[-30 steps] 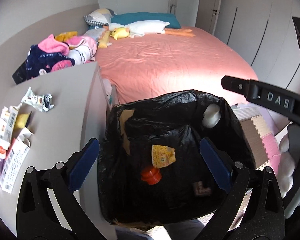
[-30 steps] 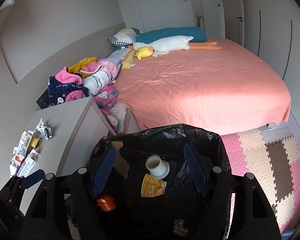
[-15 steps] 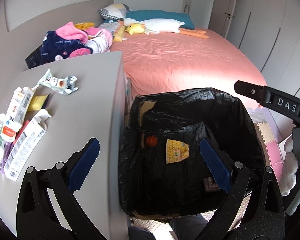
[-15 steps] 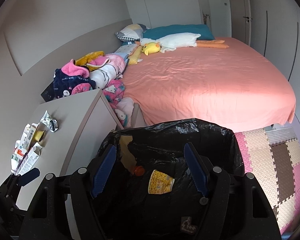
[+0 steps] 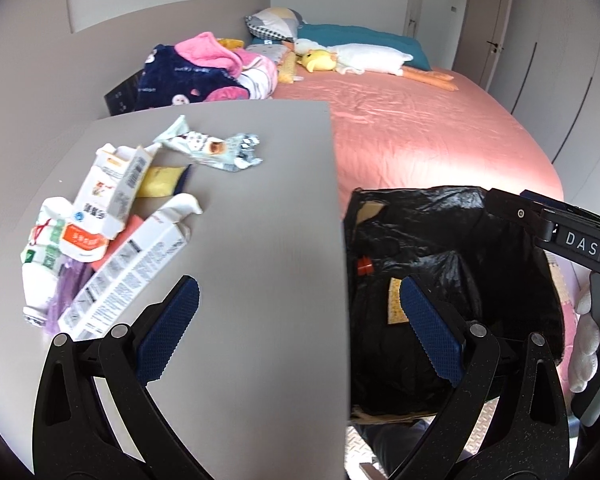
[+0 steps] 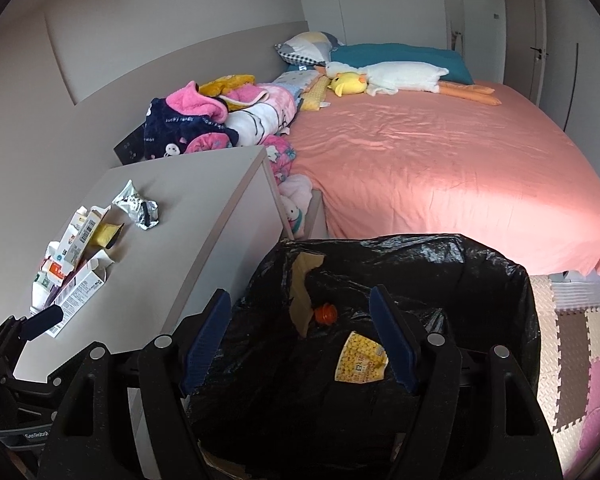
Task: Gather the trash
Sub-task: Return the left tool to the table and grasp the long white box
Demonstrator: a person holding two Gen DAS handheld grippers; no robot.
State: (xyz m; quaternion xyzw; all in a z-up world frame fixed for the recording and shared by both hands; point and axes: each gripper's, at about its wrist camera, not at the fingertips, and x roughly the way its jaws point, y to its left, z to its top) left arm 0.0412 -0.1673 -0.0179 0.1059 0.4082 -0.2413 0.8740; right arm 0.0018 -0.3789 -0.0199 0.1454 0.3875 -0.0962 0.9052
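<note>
progress: about midway, I judge | done: yellow packet (image 6: 361,362) and orange cap (image 6: 325,313) lie inside black trash bag (image 6: 496,280) | left: cartons (image 5: 112,224) and foil wrapper (image 5: 216,150) wait on grey cabinet top (image 5: 260,220) | left gripper (image 5: 300,322): jaws apart, empty | right gripper (image 6: 300,338): jaws apart, empty

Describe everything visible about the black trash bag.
The black trash bag is thin, glossy, crinkled plastic lining an open bin that looks like cardboard, its mouth spread wide. It stands on the floor between the grey cabinet and the bed. Inside lie a yellow packet, an orange cap and a brown cardboard flap.
</note>
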